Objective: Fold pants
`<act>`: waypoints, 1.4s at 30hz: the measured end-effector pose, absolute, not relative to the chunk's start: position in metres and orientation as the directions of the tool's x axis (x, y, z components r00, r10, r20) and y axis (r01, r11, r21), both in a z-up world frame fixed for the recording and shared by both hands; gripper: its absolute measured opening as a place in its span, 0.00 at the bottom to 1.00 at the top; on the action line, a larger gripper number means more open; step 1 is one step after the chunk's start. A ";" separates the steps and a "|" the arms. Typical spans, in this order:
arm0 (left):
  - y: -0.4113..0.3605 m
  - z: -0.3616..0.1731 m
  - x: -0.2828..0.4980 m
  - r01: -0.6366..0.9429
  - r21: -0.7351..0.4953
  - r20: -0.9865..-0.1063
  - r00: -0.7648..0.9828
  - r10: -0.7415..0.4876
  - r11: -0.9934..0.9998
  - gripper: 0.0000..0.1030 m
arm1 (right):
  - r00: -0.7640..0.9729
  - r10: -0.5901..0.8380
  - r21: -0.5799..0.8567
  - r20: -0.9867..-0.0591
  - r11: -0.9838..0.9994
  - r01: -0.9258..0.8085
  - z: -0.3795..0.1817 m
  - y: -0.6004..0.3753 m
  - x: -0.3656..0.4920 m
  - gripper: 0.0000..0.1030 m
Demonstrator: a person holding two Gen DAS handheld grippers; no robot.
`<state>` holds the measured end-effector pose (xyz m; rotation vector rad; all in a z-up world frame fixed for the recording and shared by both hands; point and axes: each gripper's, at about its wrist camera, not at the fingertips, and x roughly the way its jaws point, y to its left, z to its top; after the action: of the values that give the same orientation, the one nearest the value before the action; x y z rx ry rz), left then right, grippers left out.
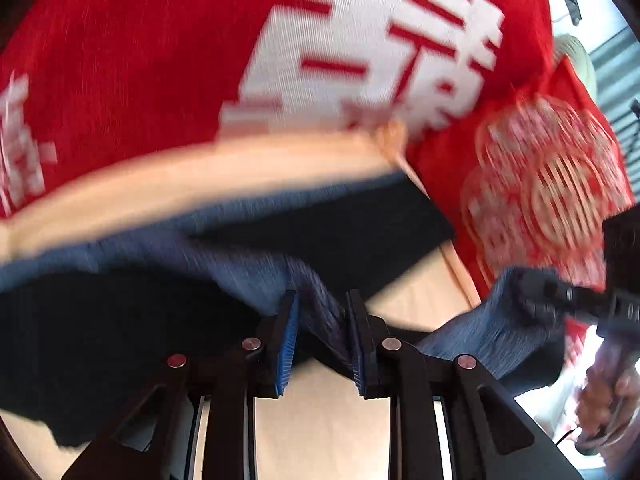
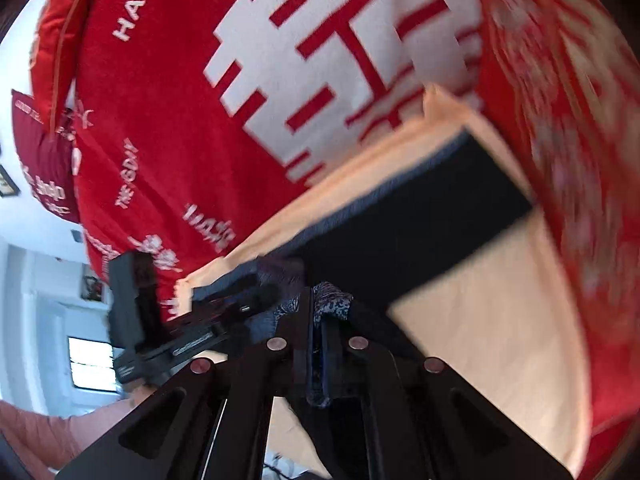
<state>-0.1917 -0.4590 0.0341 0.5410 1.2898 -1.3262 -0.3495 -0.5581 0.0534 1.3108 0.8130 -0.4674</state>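
Observation:
The dark blue pants [image 1: 132, 320] hang lifted above a cream sheet [image 1: 320, 420]. My left gripper [image 1: 322, 304] is shut on a bunched fold of the pants' lighter blue fabric. My right gripper [image 2: 320, 308] is shut on another bunched edge of the pants [image 2: 400, 216]. In the left wrist view the right gripper [image 1: 568, 292] shows at the right edge, holding cloth. In the right wrist view the left gripper [image 2: 224, 300] shows at the left, close beside mine. Both views are motion-blurred.
A red blanket with large white characters [image 1: 160, 60] fills the background [image 2: 180, 100]. A red patterned pillow [image 1: 540, 184] lies at the right [image 2: 580, 160]. A window [image 2: 90, 364] shows far left.

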 end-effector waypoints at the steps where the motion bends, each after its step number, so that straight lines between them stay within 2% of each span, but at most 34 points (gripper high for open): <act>1: -0.469 0.035 -0.189 0.909 -0.322 -0.899 -0.206 -0.386 0.266 0.40 | 0.631 0.137 0.644 -0.763 0.240 0.726 0.053 -0.569 -0.340 0.04; 2: -0.477 0.036 -0.185 0.920 -0.273 -0.914 -0.158 -0.373 0.280 0.66 | 0.602 0.141 0.616 -0.786 0.259 0.744 0.042 -0.592 -0.330 0.07; 3: -0.484 0.038 -0.182 0.930 -0.222 -0.920 -0.099 -0.380 0.294 0.72 | 0.569 0.140 0.585 -0.810 0.264 0.767 0.034 -0.608 -0.326 0.07; 4: -0.486 0.040 -0.179 0.937 -0.182 -0.916 -0.051 -0.397 0.300 0.73 | 0.537 0.138 0.554 -0.832 0.264 0.790 0.026 -0.625 -0.320 0.09; 5: -0.490 0.040 -0.179 0.942 -0.163 -0.918 -0.035 -0.395 0.295 0.72 | 0.520 0.144 0.539 -0.842 0.263 0.800 0.021 -0.634 -0.315 0.23; 6: -0.488 0.038 -0.175 0.945 -0.141 -0.923 -0.018 -0.384 0.296 0.73 | 0.493 0.151 0.516 -0.857 0.275 0.811 0.013 -0.647 -0.307 0.42; 7: -0.485 0.034 -0.172 0.944 -0.121 -0.928 0.003 -0.373 0.308 0.73 | 0.467 0.132 0.484 -0.874 0.299 0.822 0.014 -0.653 -0.306 0.84; 8: -0.480 0.030 -0.168 0.941 -0.099 -0.934 0.024 -0.356 0.325 0.73 | 0.457 0.109 0.467 -0.883 0.318 0.825 0.016 -0.655 -0.305 0.95; 13: -0.446 -0.010 -0.152 0.920 0.017 -0.972 0.107 -0.208 0.392 0.73 | 0.487 0.012 0.462 -0.873 0.339 0.820 0.045 -0.647 -0.316 0.94; 15: -0.432 -0.030 -0.146 0.903 0.077 -0.978 0.150 -0.143 0.422 0.73 | 0.480 0.018 0.462 -0.877 0.302 0.834 0.039 -0.625 -0.327 0.88; 16: -0.426 -0.040 -0.142 0.895 0.092 -0.981 0.157 -0.114 0.437 0.73 | 0.445 0.036 0.437 -0.895 0.269 0.858 0.028 -0.606 -0.337 0.78; 17: -0.420 -0.049 -0.138 0.886 0.102 -0.984 0.157 -0.086 0.452 0.73 | 0.424 0.053 0.423 -0.904 0.245 0.872 0.020 -0.595 -0.347 0.63; 18: -0.415 -0.059 -0.136 0.877 0.113 -0.985 0.159 -0.060 0.467 0.73 | 0.389 0.083 0.398 -0.918 0.200 0.896 0.004 -0.577 -0.358 0.58; 20: -0.405 -0.063 -0.129 0.860 0.088 -0.985 0.151 -0.085 0.503 0.80 | 0.320 0.128 0.335 -0.939 0.119 0.935 -0.031 -0.555 -0.374 0.52; 22: -0.402 -0.065 -0.125 0.858 0.088 -0.984 0.154 -0.090 0.507 0.82 | 0.299 0.127 0.307 -0.946 0.054 0.950 -0.051 -0.552 -0.387 0.52; 23: -0.401 -0.065 -0.124 0.859 0.085 -0.983 0.154 -0.095 0.504 0.82 | 0.296 0.112 0.300 -0.948 0.020 0.954 -0.060 -0.555 -0.391 0.48; 24: -0.402 -0.066 -0.124 0.861 0.086 -0.984 0.153 -0.095 0.501 0.82 | 0.297 0.080 0.299 -0.951 0.012 0.954 -0.064 -0.561 -0.392 0.38; 25: -0.403 -0.066 -0.124 0.862 0.088 -0.984 0.154 -0.092 0.499 0.82 | 0.284 0.059 0.287 -0.957 0.048 0.957 -0.061 -0.568 -0.386 0.09; 29: -0.411 -0.055 -0.127 0.868 0.116 -0.979 0.181 -0.090 0.483 0.82 | 0.274 -0.051 0.257 -0.960 0.219 0.941 -0.028 -0.589 -0.365 0.09; 30: -0.414 -0.050 -0.124 0.868 0.113 -0.979 0.180 -0.094 0.484 0.82 | 0.248 -0.024 0.236 -0.969 0.230 0.944 -0.032 -0.594 -0.364 0.14; 31: -0.416 -0.047 -0.121 0.866 0.110 -0.980 0.177 -0.094 0.488 0.82 | 0.201 0.049 0.207 -0.978 0.212 0.955 -0.044 -0.598 -0.367 0.24; 32: -0.419 -0.045 -0.119 0.864 0.103 -0.981 0.171 -0.094 0.492 0.82 | 0.169 0.099 0.185 -0.981 0.175 0.967 -0.051 -0.598 -0.375 0.30; 35: -0.435 -0.033 -0.111 0.862 0.097 -0.978 0.174 -0.111 0.497 0.82 | 0.234 0.088 0.245 -0.968 0.142 0.959 -0.034 -0.591 -0.390 0.30; 38: -0.450 -0.029 -0.104 0.862 0.086 -0.974 0.178 -0.140 0.499 0.82 | 0.323 0.028 0.319 -0.946 0.260 0.911 -0.007 -0.589 -0.370 0.31; 42: -0.480 -0.043 -0.102 0.858 0.083 -0.974 0.176 -0.139 0.506 0.82 | 0.384 0.077 0.387 -0.920 0.323 0.864 -0.033 -0.605 -0.318 0.32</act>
<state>-0.1018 -0.4803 -0.0434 0.7599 1.1853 -0.8122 -0.3177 -0.6048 -0.0325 1.1313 1.0603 -0.6691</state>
